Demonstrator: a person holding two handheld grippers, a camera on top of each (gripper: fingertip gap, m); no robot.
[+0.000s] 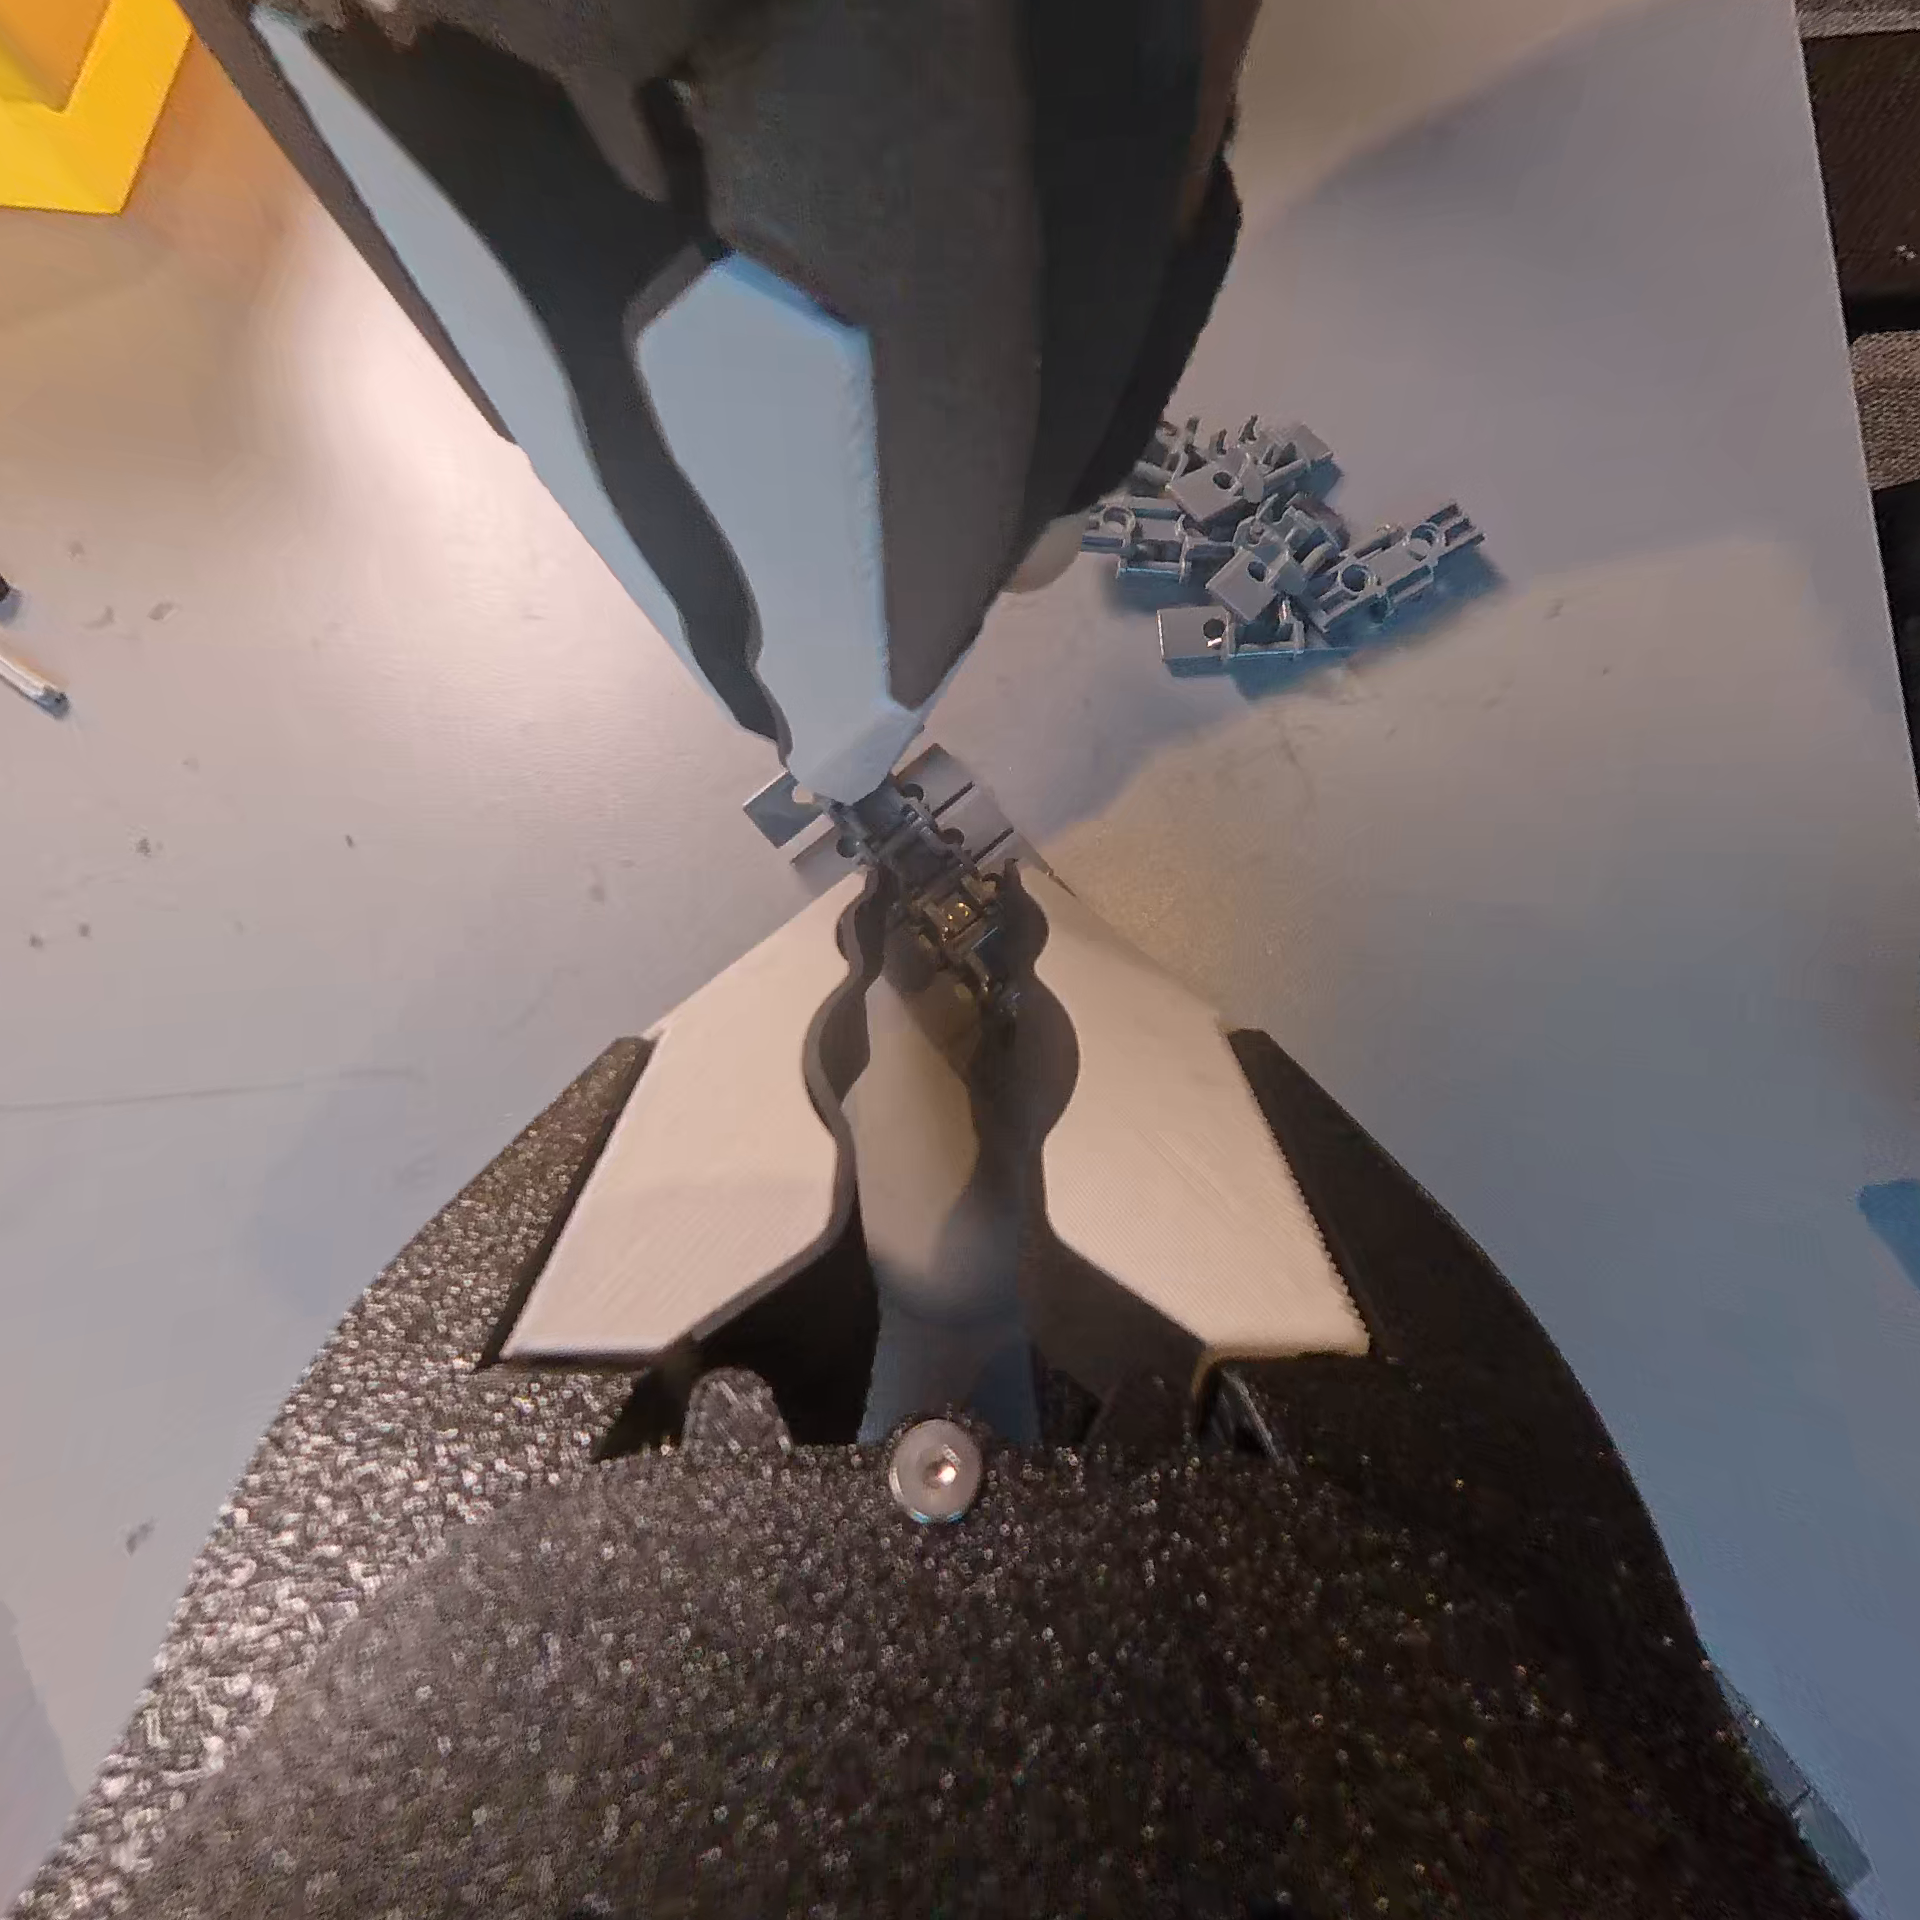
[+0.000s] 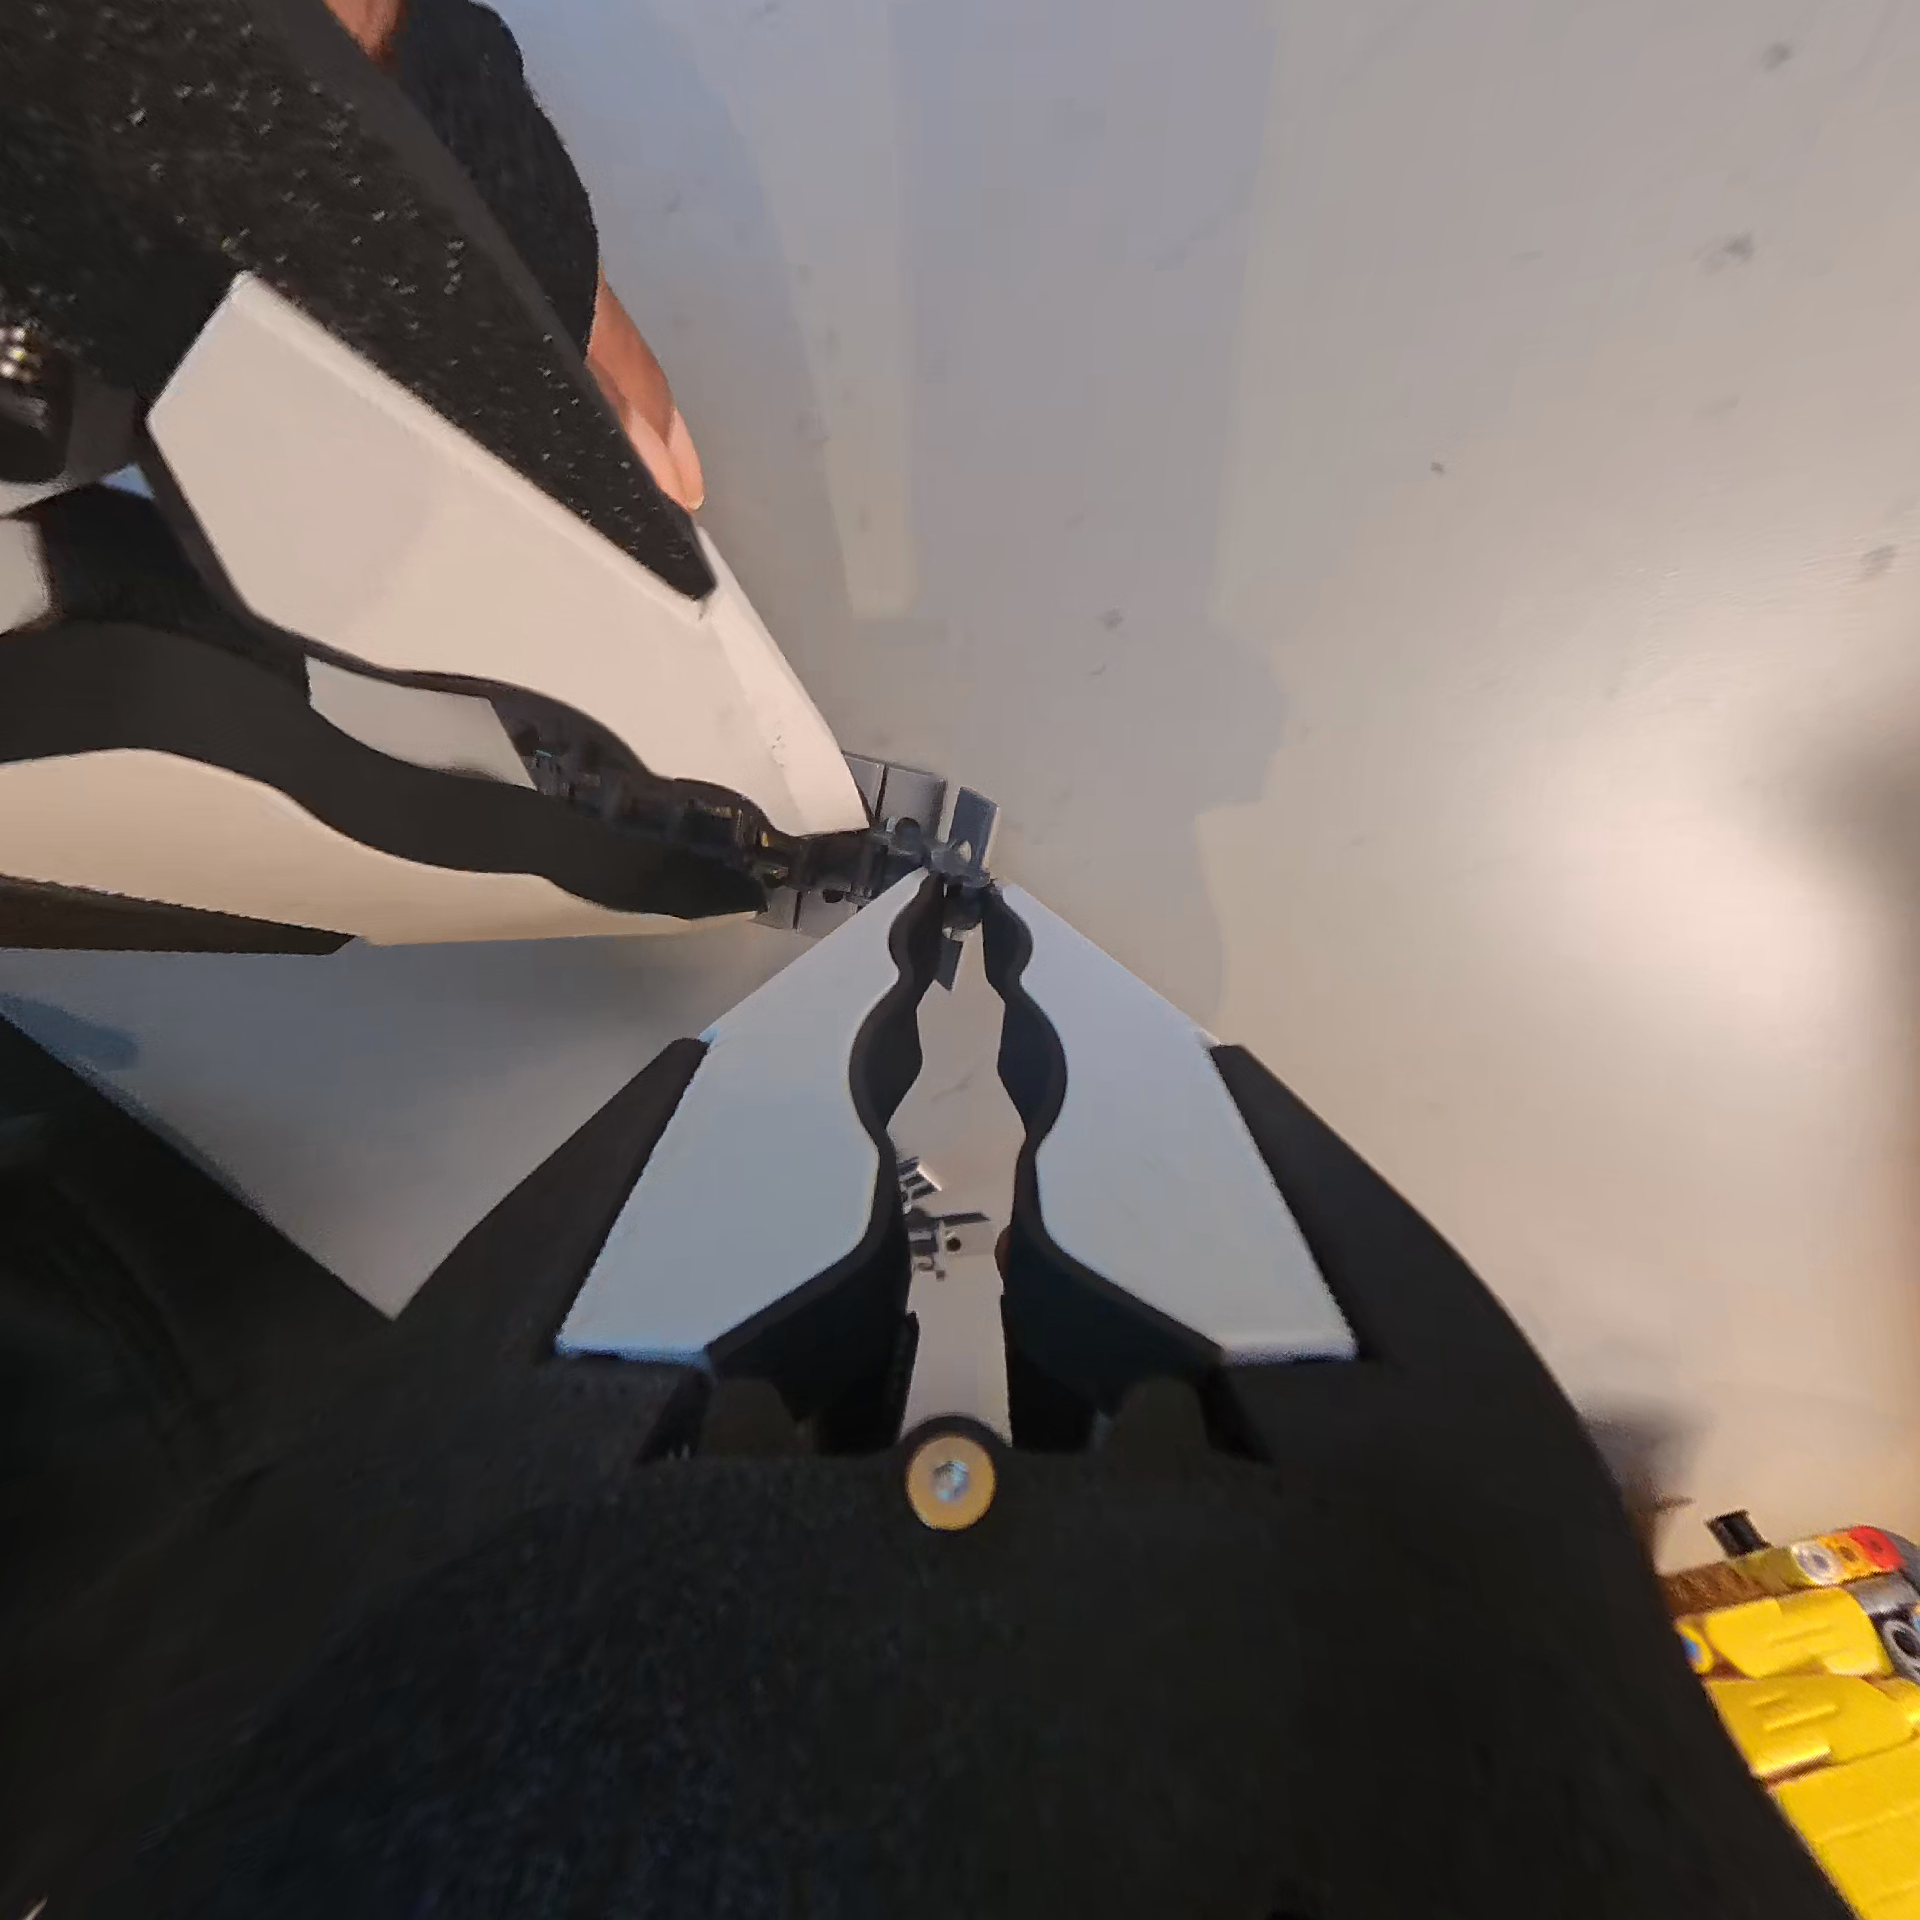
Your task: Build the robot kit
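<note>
A short chain of grey plastic links (image 1: 961,940) is held over a white table (image 1: 364,935). My left gripper (image 1: 940,899) is shut on the chain, which runs back between its fingers. My right gripper (image 1: 847,805) comes in from above, tip to tip with the left, and is shut on the chain's end link (image 1: 961,805). In the right wrist view my right gripper (image 2: 956,894) pinches that end link (image 2: 971,816). The left gripper (image 2: 800,878) enters from the left with the chain (image 2: 665,805) in its jaws. A person's hand (image 2: 649,416) holds it.
A loose pile of several grey links (image 1: 1278,551) lies on the table right of the grippers. A yellow box (image 1: 73,114) sits at the far left corner. Yellow toy parts (image 2: 1818,1704) lie at the lower right. The table's right edge (image 1: 1839,416) is close. My left and right fingertips are right by each other.
</note>
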